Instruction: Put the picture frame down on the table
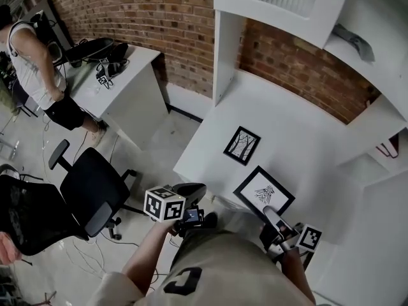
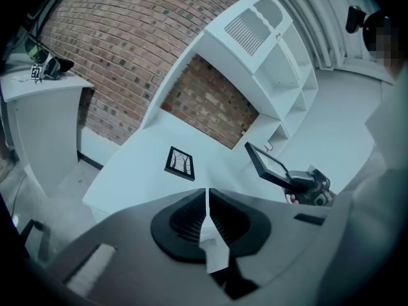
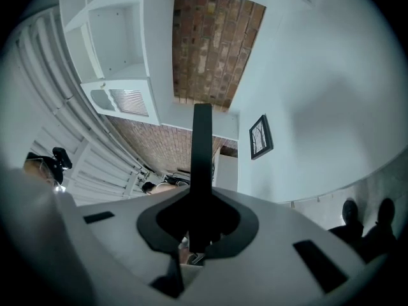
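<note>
Treat the picture frame (image 1: pixel 263 193) as light and stiff, likely glazed, so fragile and slick on its face; the rim is the safest hold; your right gripper (image 3: pixel 201 225) is clamped on its thin black edge, holding it tilted by the near edge of the white table (image 1: pixel 290 129); it has a black border around a pale line drawing; your left gripper (image 2: pixel 206 199) is closed on nothing.
</note>
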### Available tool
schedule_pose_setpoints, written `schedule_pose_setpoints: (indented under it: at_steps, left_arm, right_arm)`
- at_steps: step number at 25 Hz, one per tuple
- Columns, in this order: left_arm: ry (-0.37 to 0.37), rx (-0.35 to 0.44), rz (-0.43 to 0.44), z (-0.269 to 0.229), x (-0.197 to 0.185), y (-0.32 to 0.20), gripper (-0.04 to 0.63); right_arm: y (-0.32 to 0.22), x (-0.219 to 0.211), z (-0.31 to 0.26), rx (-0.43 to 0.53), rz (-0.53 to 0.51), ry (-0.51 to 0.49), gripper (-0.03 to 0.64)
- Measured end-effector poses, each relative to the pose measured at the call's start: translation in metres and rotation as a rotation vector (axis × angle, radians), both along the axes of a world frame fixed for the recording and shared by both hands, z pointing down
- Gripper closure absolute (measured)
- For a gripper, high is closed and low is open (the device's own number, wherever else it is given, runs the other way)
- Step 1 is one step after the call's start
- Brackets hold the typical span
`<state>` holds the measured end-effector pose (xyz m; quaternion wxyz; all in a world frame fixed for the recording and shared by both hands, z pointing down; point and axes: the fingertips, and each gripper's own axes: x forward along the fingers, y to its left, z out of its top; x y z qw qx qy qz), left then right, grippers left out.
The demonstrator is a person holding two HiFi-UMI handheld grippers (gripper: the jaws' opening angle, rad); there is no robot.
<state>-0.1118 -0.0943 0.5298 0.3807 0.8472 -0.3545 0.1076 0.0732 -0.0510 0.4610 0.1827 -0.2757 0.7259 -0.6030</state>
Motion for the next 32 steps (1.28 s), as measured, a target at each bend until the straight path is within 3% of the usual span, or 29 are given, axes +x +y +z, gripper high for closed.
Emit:
schedule_pose_setpoints:
  at_steps: [17,32]
  left_arm:
    - [0.008,-0.022,-0.042,0.014,-0.050,-0.010,0.580]
    - [-0.027,-0.036,-0.096,0.006,0.009,-0.018,0.580]
  right_arm:
    - [-0.015,-0.039,0.010,-0.038,-0.029,0.018,0.598]
    - [-0.051,0.009,0.019,-0.043,-0.096,0.003,0.598]
